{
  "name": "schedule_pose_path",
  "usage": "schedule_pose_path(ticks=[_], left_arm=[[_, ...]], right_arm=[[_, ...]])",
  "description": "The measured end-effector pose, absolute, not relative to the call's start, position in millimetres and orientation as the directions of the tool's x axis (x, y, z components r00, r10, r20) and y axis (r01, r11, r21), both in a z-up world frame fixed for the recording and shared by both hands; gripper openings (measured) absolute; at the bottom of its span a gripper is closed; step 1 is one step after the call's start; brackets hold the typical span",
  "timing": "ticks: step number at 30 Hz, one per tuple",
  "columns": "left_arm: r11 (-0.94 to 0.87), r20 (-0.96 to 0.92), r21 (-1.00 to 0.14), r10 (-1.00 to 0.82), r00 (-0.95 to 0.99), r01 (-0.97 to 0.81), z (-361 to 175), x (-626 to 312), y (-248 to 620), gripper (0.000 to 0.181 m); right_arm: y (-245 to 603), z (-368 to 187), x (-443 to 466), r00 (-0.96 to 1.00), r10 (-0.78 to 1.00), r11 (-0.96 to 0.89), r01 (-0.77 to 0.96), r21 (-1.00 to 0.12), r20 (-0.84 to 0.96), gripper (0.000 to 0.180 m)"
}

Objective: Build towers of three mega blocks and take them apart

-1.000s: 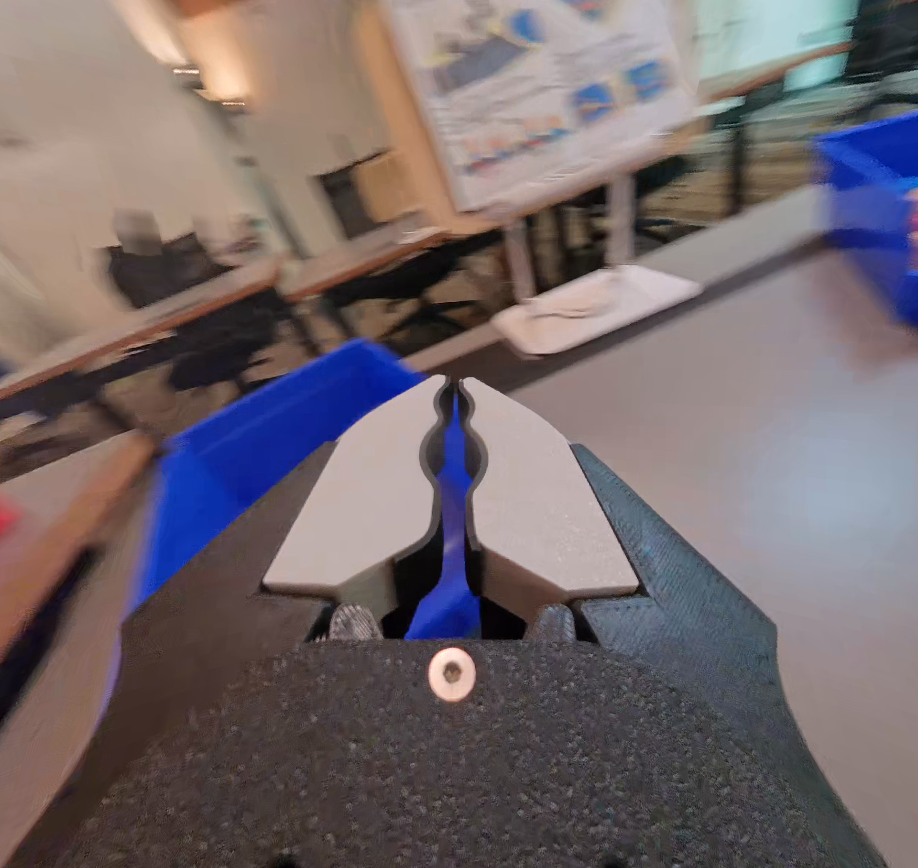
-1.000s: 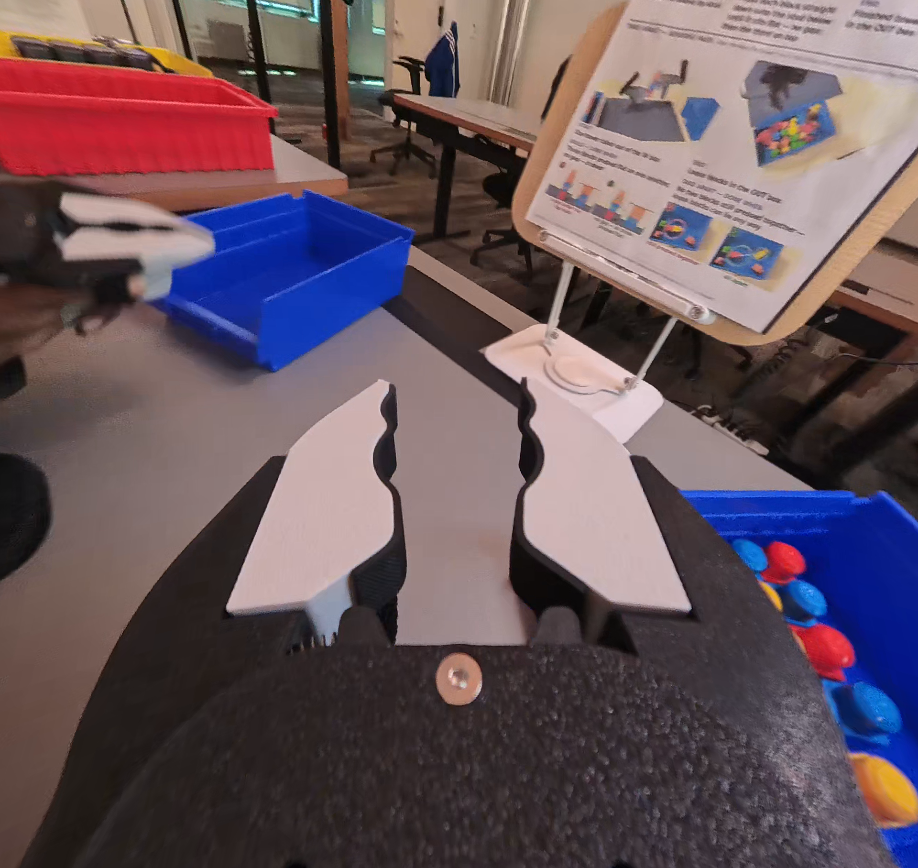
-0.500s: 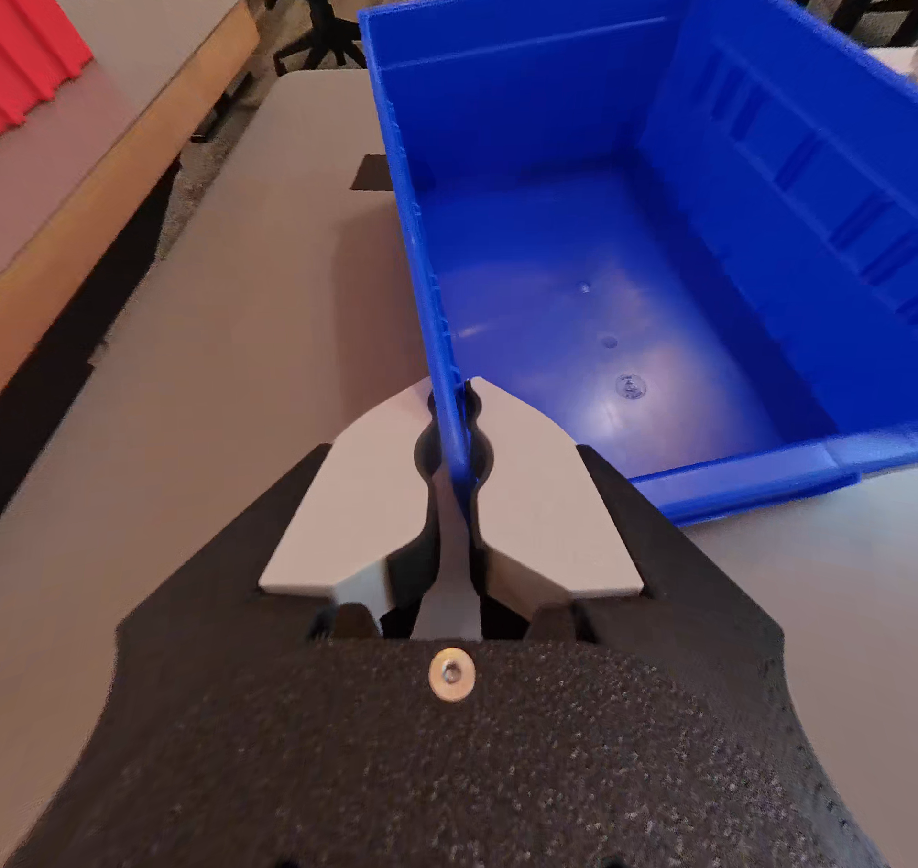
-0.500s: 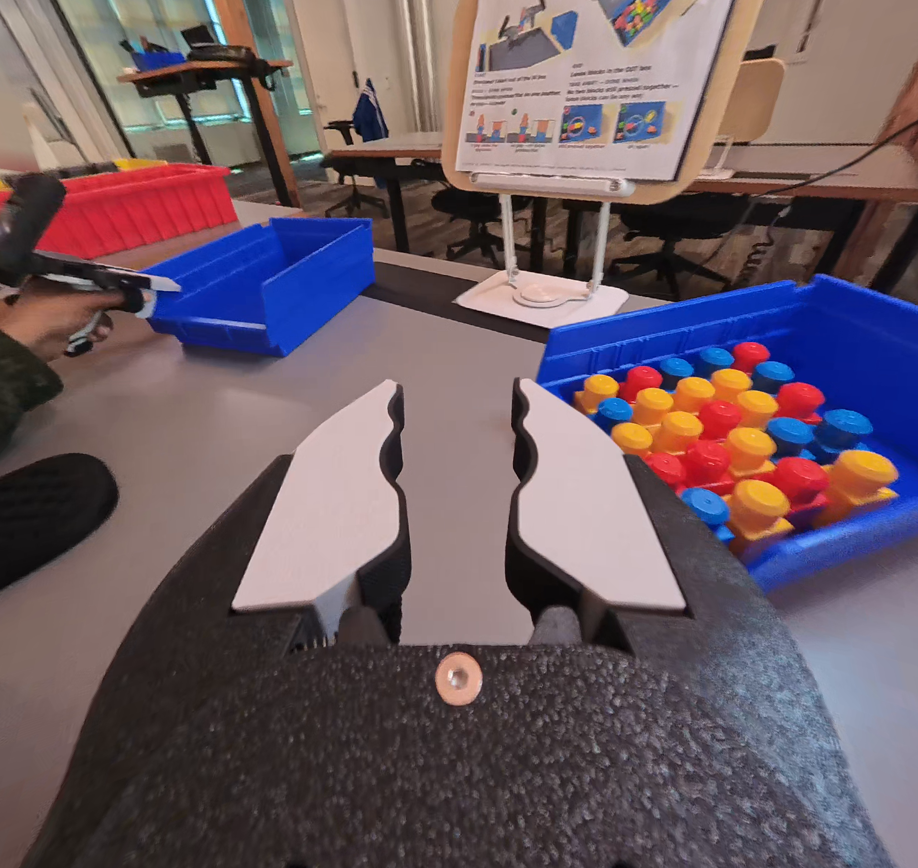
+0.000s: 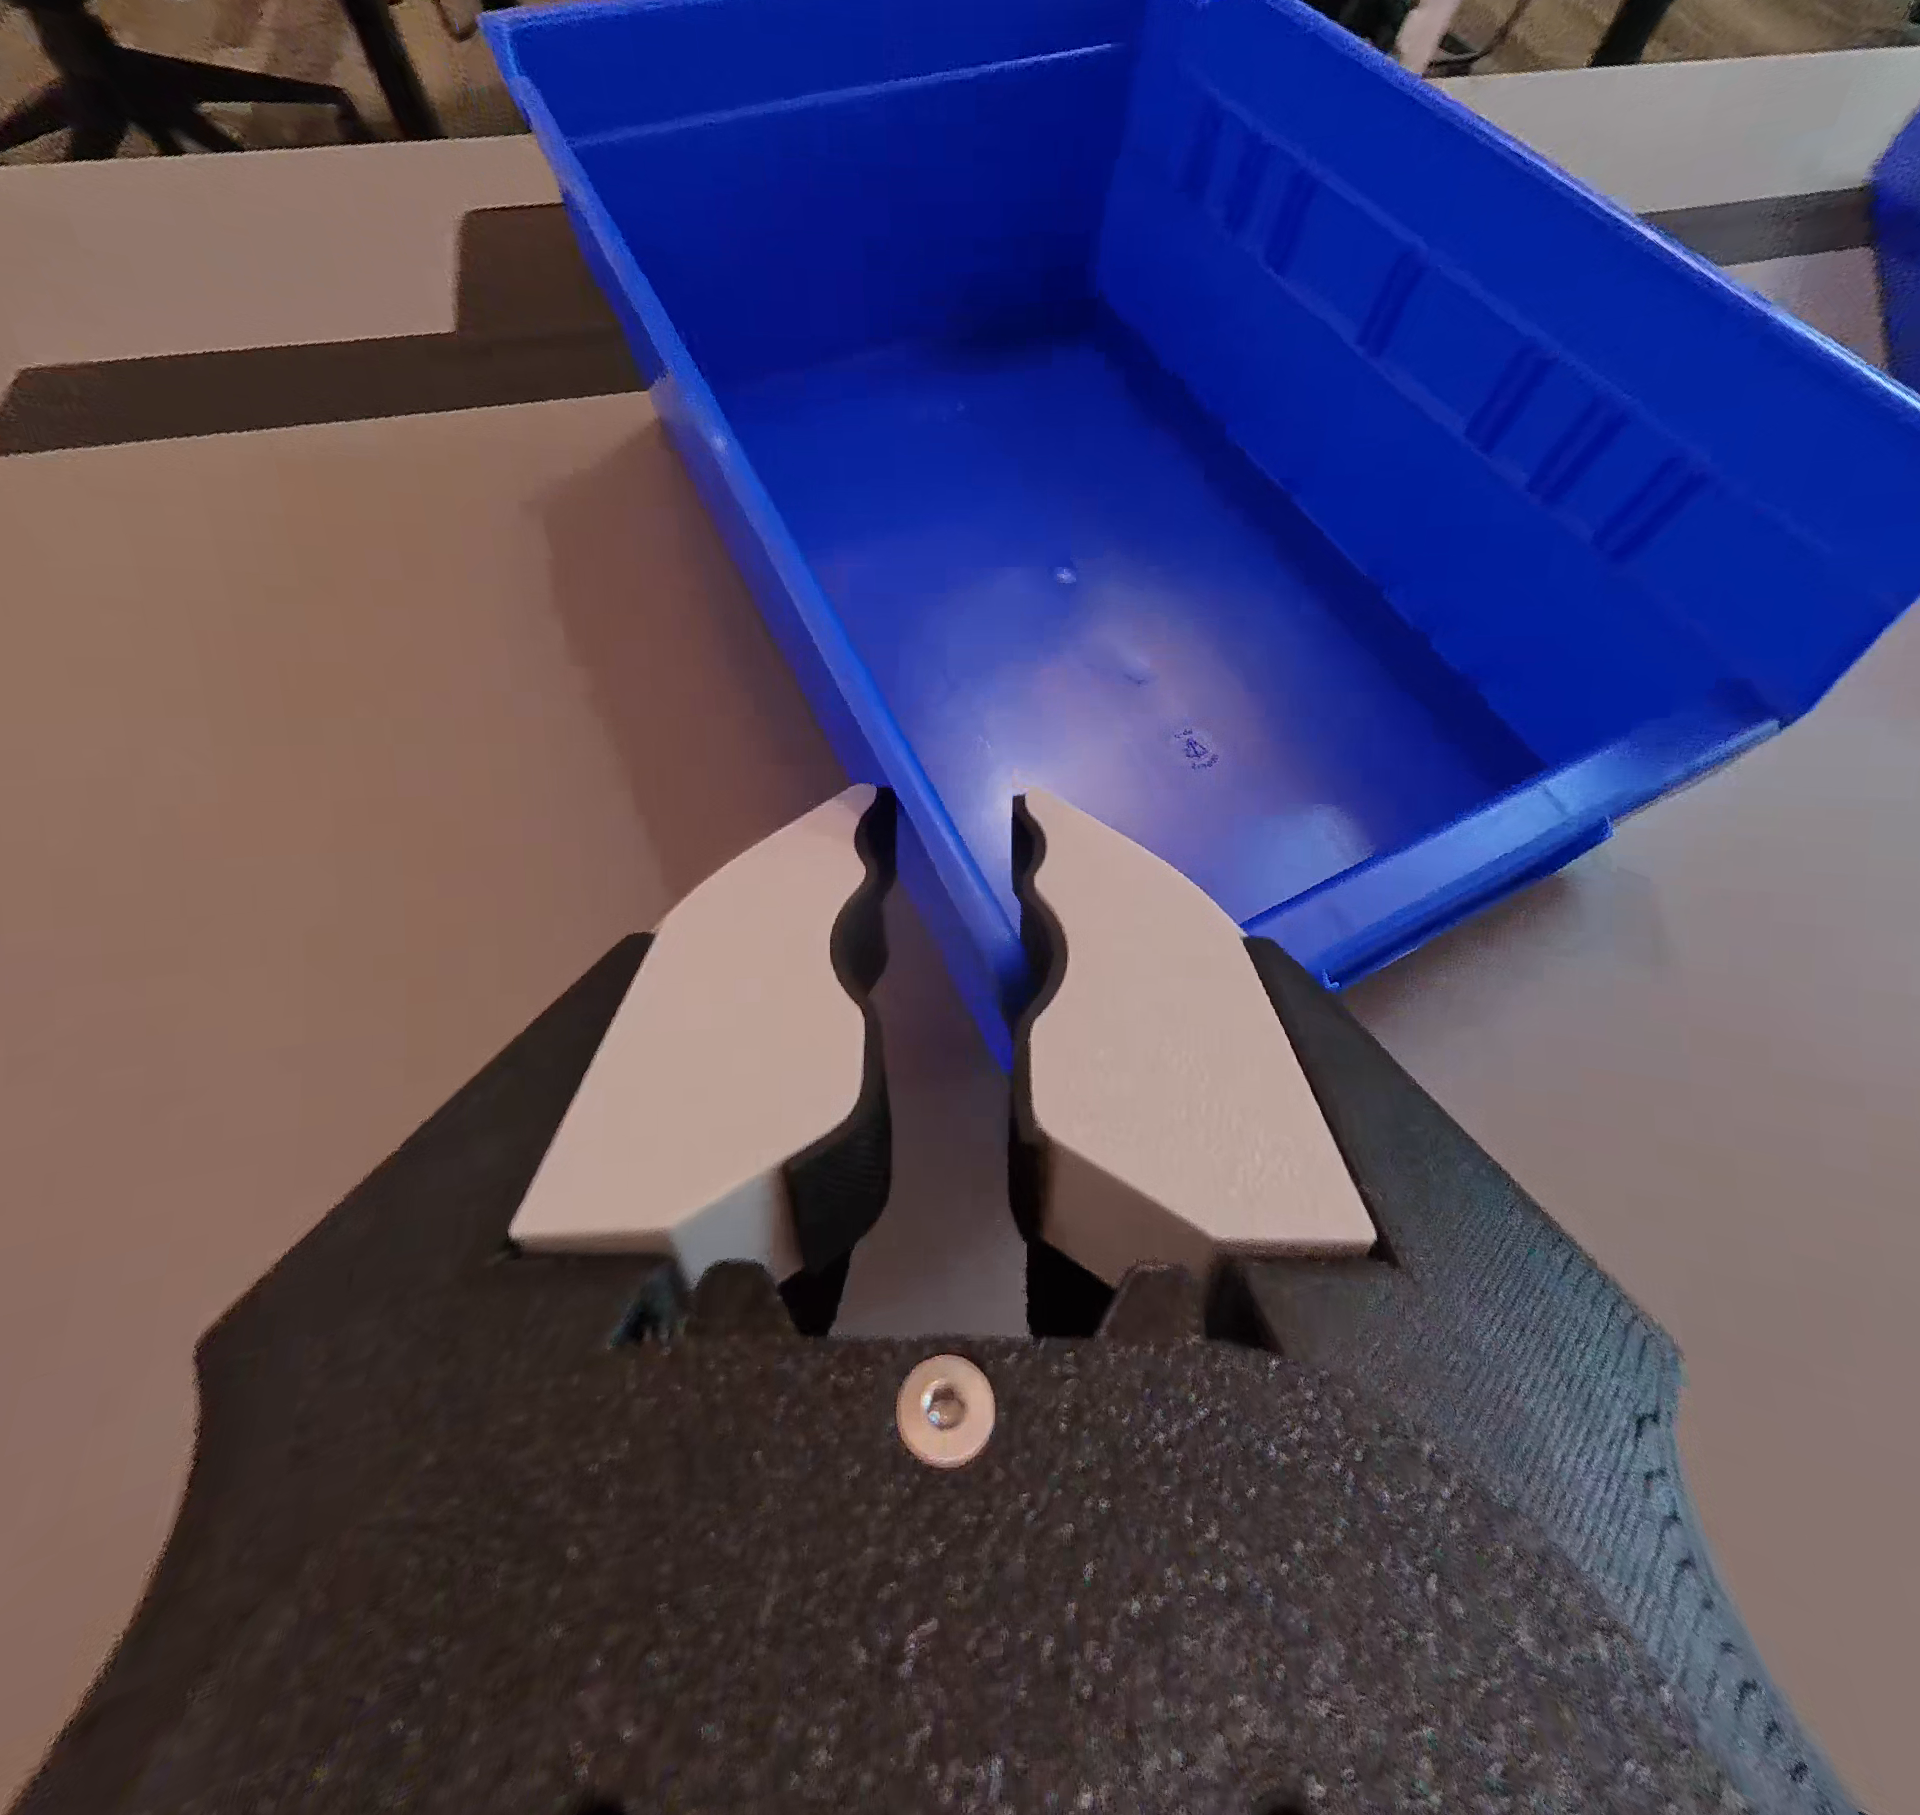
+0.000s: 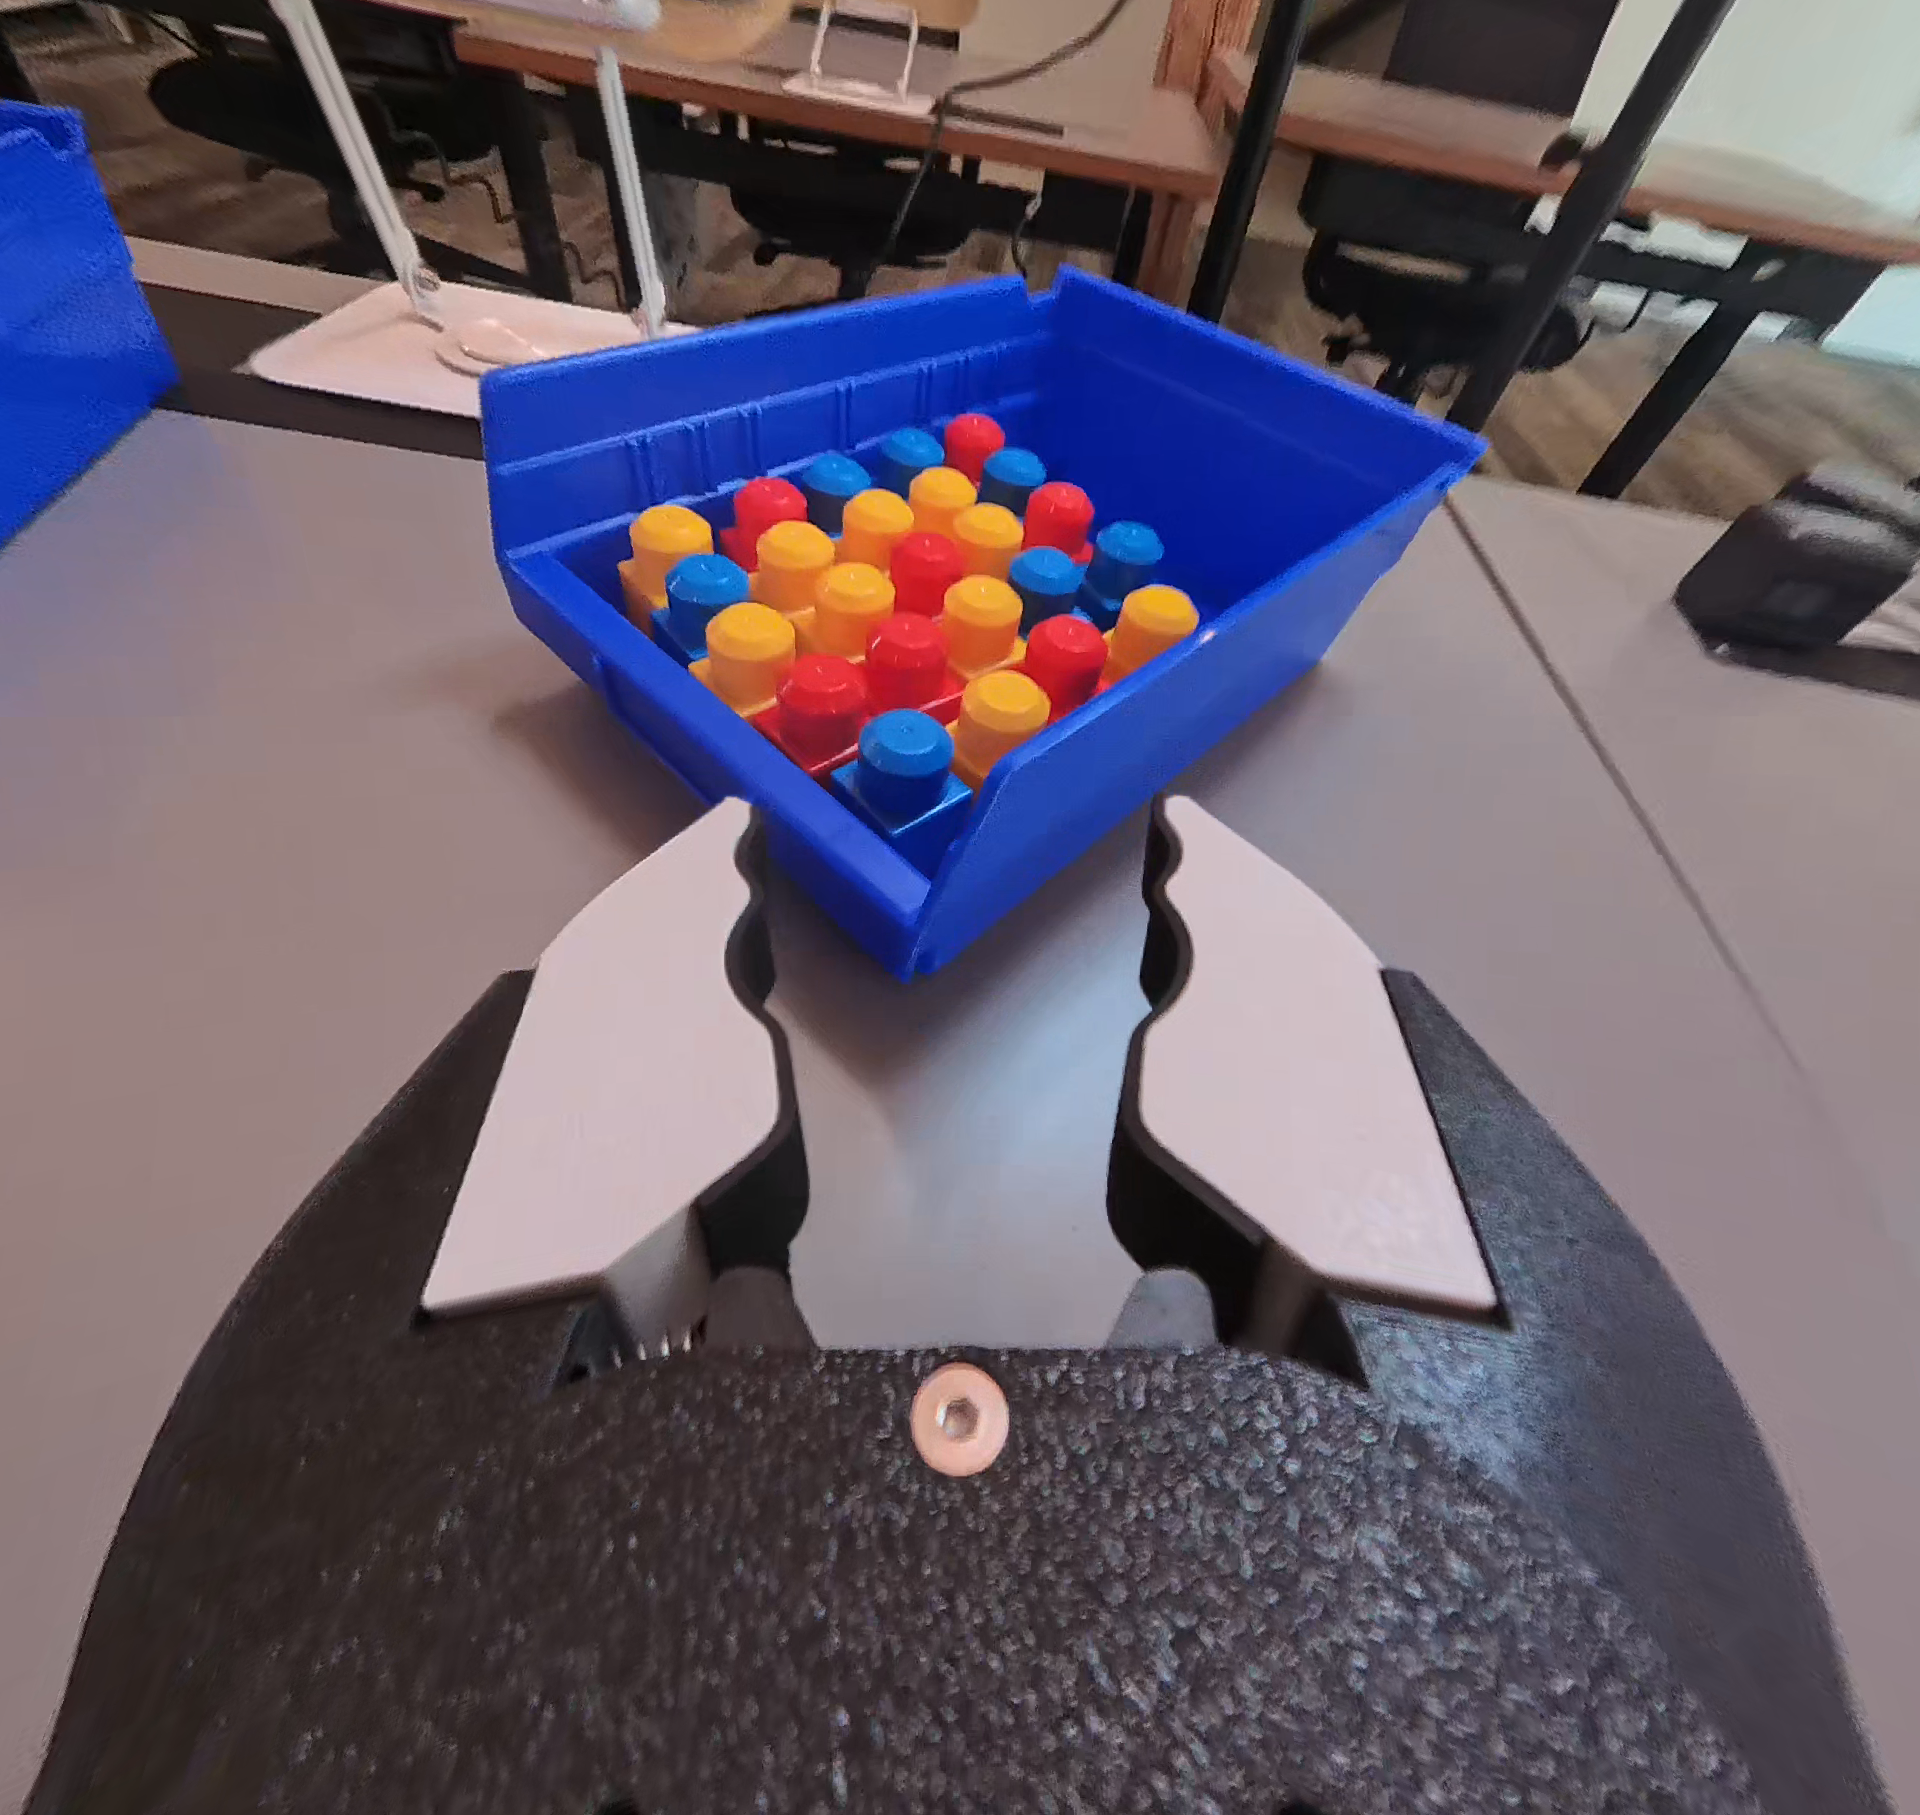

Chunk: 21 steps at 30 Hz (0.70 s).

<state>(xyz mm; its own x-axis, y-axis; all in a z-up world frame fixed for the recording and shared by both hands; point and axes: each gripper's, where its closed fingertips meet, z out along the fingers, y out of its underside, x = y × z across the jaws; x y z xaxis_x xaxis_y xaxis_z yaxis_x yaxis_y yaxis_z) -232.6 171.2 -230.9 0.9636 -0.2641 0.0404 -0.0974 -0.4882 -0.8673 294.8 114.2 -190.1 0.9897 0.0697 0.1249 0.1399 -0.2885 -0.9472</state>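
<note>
My left hand-held gripper [image 5: 945, 809] sits low over the grey bench [image 5: 312, 726] with its jaws a narrow gap apart, straddling the left wall of an empty blue bin [image 5: 1143, 622]; the wall runs between the two fingers, and I cannot tell whether either finger touches it. That bin's open front corner lies just beyond the right finger [image 5: 1143, 1038]. My right hand-held gripper [image 6: 945, 820] is spread wide and holds nothing. Straight ahead of it, on the same bench [image 6: 312, 726], stands a second blue bin [image 6: 1195, 415], turned so that its near corner points into the gap between my fingers and lies just short of the tips. The blocks [image 6: 914, 612] are all inside this bin, packed upright in rows, red, yellow and blue, studs up; the nearest is a blue block [image 6: 906, 763] at the front corner, just beyond my fingertips and a little left of centre. Behind the bin a white stand base [image 6: 416, 352] rests on the bench, and a black object [image 6: 1808, 570] lies far right.
</note>
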Motion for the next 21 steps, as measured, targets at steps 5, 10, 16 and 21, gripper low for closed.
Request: schedule_pose_path(ticks=[5, 10, 16, 21], left_arm=[[-0.464, 0.021, -0.872, -0.354, 0.935, -0.156, -231, -195, 168, 0.026], [-0.416, -0.012, -0.887, -0.413, 0.911, -0.2, -232, -182, 176, 0.029], [-0.313, -0.021, -0.939, -0.358, 0.934, -0.141, -203, -213, 175, 0.037], [-0.076, -0.151, -0.976, -0.437, 0.887, -0.204, -144, -176, 144, 0.028]], right_arm=[[133, -208, 293, 0.997, 0.072, -0.344, 0.021, -0.939, -0.005, 0.074], [166, -222, 309, 0.999, 0.004, -0.408, 0.049, -0.912, 0.051, 0.056], [169, -232, 324, 0.997, 0.007, -0.479, 0.065, -0.876, 0.071, 0.026], [142, -233, 323, 0.995, 0.045, -0.491, 0.098, -0.866, 0.087, 0.021]])
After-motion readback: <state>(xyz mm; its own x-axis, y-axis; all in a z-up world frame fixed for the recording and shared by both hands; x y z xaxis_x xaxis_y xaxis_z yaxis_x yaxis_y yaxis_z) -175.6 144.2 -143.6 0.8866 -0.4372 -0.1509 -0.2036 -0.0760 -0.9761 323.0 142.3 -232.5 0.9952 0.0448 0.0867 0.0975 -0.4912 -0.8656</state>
